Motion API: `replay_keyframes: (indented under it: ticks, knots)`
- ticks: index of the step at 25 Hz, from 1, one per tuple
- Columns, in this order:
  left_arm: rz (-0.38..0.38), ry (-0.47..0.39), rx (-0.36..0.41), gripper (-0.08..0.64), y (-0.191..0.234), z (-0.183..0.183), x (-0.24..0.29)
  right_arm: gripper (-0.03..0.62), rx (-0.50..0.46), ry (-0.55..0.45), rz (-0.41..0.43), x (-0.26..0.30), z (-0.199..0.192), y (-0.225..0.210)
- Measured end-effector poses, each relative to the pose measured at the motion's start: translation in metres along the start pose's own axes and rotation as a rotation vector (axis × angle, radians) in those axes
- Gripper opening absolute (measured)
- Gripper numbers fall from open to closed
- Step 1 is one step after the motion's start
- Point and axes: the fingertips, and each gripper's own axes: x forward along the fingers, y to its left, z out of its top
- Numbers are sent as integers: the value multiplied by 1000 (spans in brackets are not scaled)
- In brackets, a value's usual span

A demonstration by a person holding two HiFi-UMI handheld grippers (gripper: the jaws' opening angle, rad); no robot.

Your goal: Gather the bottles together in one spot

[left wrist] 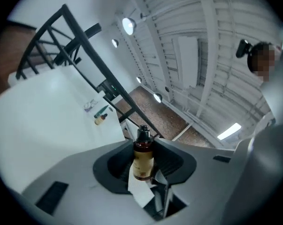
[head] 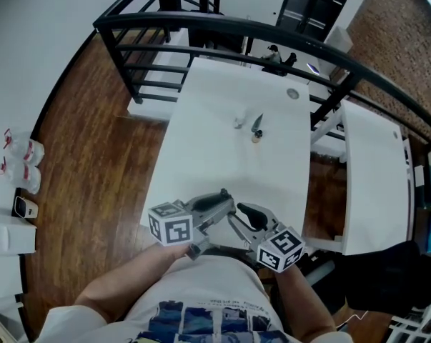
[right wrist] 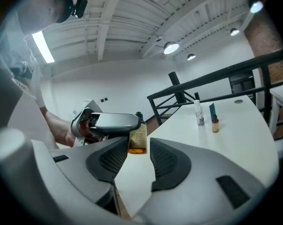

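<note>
Held bottle: An amber bottle (left wrist: 142,159) with a black cap stands upright in the left gripper (left wrist: 143,144). The jaws are clamped on its body, and it hangs in the air at the near edge of the white table (head: 222,170), close to the person's chest.
Right gripper: The right gripper (right wrist: 139,143) points at that same bottle with its jaws partway apart. The bottle's base sits just at their tips, with a gap showing on one side (no grip there, by the look of it).
Gathering spot: Three bottles stand near one another at the far middle of the table: a clear spray bottle (head: 238,122), a green-capped bottle (head: 259,123) and a small amber bottle (head: 256,138).
Why held so: The upright clamp keeps the bottle ready to go down on its base. The right gripper is probably placed to steady it or take it over.
Left to do: The held bottle is well apart from the group and, judging by the task, belongs beside it.
</note>
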Motion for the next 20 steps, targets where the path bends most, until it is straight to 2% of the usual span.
replay_keyframes:
  ticks: [2,4,6,7,9,14,15,20]
  knots:
    - [100,28,184,118,9,7,-6,168,-27,16,-28,-7,9,-9]
    - [202,103,417,118,16,7,-9,167,-28,-15,-54,-13,32,-15]
    - [248,175,609,118,14,3,-8,123,-26,-33,-40,-8,53,-10]
    - [248,194,668,118,10,1,-6,117,-23,-30,-25,-2,59,-6]
    - [238,211,741,118,2,-3,0,117,-20,-6,-7,12,60,1]
    - [249,241,903,118,0,-8,5,98,-51,68,-32,31,44,5]
    - [252,242,912,118,1,-8,4,77,-61,70,-36,33,43,6]
    - [263,238,863,135,13,-4,4,75,-47,82,-24,41,43,-2]
